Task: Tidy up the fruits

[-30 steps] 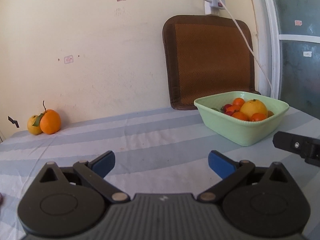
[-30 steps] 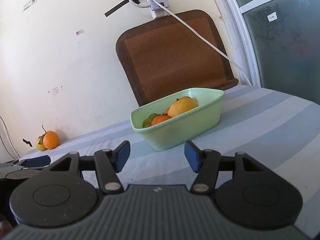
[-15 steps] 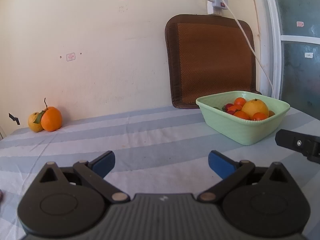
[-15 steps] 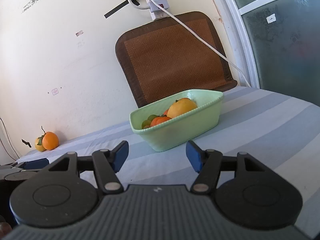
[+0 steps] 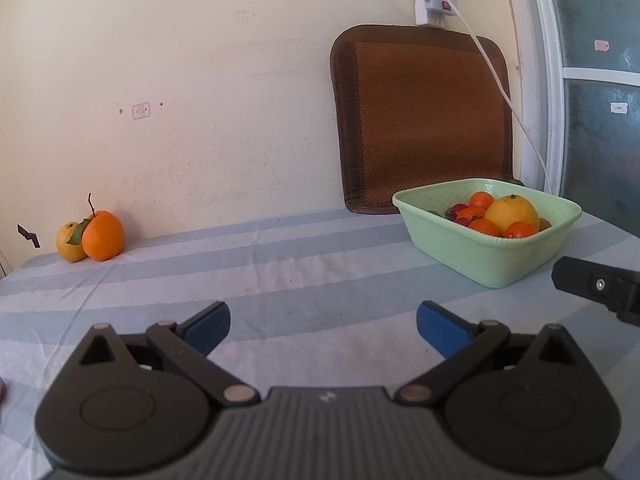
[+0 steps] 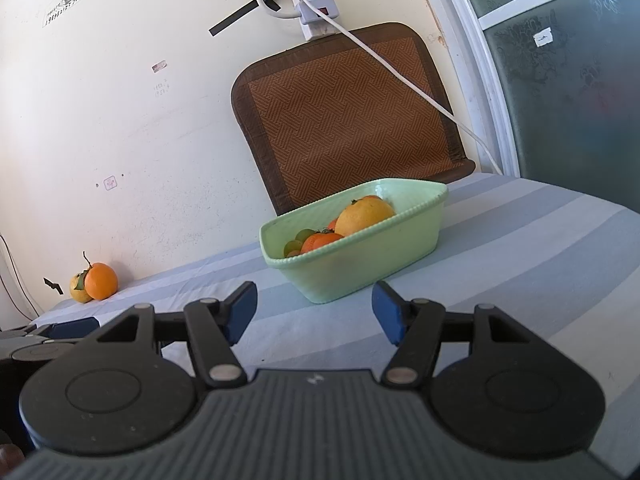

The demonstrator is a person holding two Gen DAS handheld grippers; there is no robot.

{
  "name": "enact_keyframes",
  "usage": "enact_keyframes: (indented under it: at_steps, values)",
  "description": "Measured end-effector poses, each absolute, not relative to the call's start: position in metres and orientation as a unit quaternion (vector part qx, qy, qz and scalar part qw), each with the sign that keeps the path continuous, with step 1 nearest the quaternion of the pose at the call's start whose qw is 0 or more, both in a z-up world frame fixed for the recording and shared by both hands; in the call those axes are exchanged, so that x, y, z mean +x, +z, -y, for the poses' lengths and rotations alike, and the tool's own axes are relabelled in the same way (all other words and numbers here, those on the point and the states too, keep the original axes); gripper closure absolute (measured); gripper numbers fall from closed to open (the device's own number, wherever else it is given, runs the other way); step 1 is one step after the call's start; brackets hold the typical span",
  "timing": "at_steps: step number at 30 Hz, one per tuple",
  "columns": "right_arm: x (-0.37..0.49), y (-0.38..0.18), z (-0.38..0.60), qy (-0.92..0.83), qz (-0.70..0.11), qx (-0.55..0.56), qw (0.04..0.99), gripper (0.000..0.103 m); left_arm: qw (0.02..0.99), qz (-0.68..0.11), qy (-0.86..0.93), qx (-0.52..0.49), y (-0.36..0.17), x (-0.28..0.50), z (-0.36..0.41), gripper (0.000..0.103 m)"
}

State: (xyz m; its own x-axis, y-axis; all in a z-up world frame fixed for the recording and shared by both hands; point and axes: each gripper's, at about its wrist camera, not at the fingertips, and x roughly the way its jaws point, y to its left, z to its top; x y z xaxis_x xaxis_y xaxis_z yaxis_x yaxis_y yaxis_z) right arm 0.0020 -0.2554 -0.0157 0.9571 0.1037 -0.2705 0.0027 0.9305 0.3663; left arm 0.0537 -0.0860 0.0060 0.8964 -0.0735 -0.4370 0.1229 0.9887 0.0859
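A pale green bowl (image 5: 492, 254) stands on the right of the striped table (image 5: 304, 264), near the far wall, and holds small orange and red fruits (image 5: 476, 216) around one large yellow-orange fruit (image 5: 512, 212); the right wrist view also shows green grapes (image 6: 298, 240) at the bowl's left end. Far off on the left, against the wall, an orange (image 5: 103, 235) with stem and leaf touches a yellow fruit (image 5: 71, 241) just behind it. The left hand-held gripper (image 5: 323, 326) hovers over the near table with its blue pads set wide apart and nothing between them. The right hand-held gripper (image 6: 314, 312) points at the bowl's near wall, its jaws moderately wide and empty, having just opened slightly. A brown woven mat (image 5: 424, 120) leans on the wall behind the bowl, under a white power strip (image 6: 314, 10).
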Motion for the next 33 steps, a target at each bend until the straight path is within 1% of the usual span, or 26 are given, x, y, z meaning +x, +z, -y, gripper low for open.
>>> enact_keyframes:
  at_steps: [33]
  values:
    - [0.0020, -0.0152, 0.2548, 0.026, -0.145, 0.184, 0.972, 0.037, 0.970, -0.228, -0.059, 0.058, 0.0047, 0.0546, 0.0859, 0.000]
